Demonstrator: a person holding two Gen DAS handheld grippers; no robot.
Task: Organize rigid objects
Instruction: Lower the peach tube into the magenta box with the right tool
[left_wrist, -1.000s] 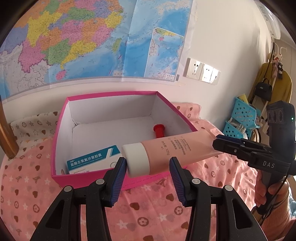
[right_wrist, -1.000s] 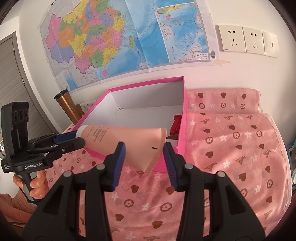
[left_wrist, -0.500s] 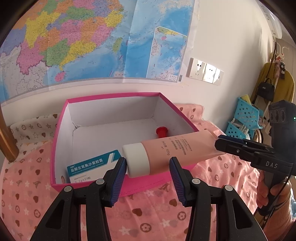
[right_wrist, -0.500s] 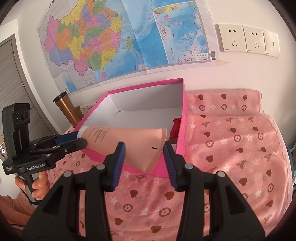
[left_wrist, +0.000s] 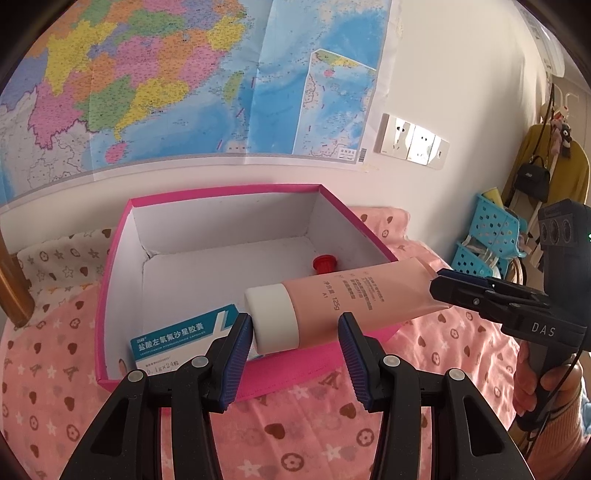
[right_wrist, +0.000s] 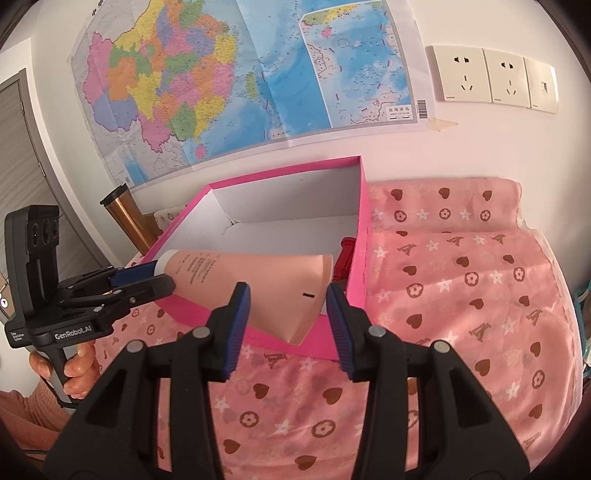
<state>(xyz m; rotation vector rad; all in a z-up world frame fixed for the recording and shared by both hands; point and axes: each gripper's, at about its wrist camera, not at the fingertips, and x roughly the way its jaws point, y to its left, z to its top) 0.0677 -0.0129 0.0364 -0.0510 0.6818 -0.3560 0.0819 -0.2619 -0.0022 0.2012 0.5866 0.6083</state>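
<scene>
A pink tube (left_wrist: 343, 299) with a white cap (left_wrist: 273, 319) hangs level over the front edge of the open pink box (left_wrist: 118, 258). My left gripper (left_wrist: 293, 354) holds the cap end between its blue pads. My right gripper (right_wrist: 286, 321) holds the flat crimped end of the tube (right_wrist: 280, 288). The left gripper shows in the right wrist view (right_wrist: 147, 278), the right gripper in the left wrist view (left_wrist: 443, 286). Inside the box lie a blue and white medicine carton (left_wrist: 177, 341) and a red-capped item (left_wrist: 324, 264).
The box (right_wrist: 364, 258) stands on a pink cloth with hearts and stars (right_wrist: 461, 288). A copper tumbler (right_wrist: 127, 218) stands left of the box. A map and wall sockets (right_wrist: 491, 79) are behind. Blue baskets (left_wrist: 491, 236) stand at the right.
Both grippers and the tube have risen slightly and drawn back a little toward the box's front edge. The grips are unchanged.
</scene>
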